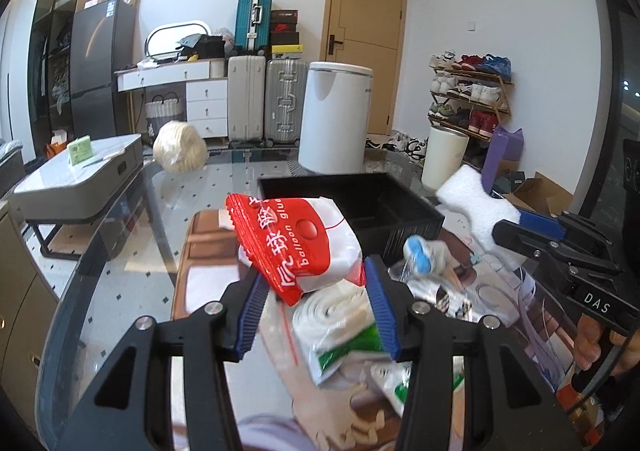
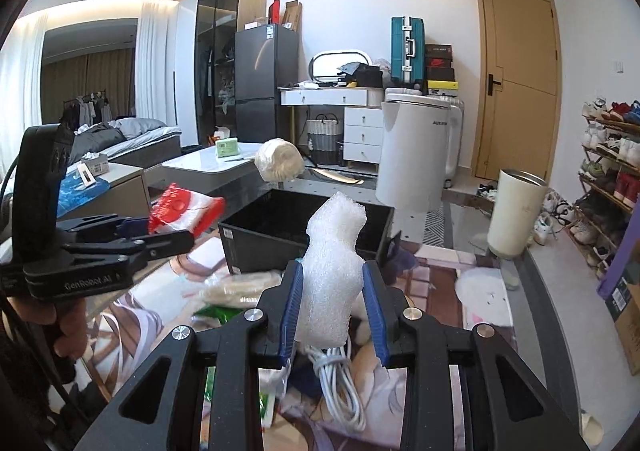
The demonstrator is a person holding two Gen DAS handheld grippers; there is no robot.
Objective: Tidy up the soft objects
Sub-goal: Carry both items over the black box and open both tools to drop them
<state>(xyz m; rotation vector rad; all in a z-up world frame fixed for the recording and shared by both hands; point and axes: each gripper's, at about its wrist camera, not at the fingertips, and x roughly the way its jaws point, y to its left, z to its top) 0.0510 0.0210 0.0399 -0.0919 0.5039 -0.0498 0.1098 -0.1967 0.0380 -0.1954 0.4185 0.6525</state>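
Both jaws grip: left gripper (image 1: 316, 287) pinches the "balloon glue" packet (image 1: 298, 241), right gripper (image 2: 331, 301) white foam (image 2: 332, 271).

Both grippers are showing black frames with triangular cutouts, silver round screws at the joints and ribbed blue pads. The left gripper (image 1: 316, 299) is wearing pale "GenRobot.AI" lettering, the right gripper (image 2: 332, 307) a "DAS" label.
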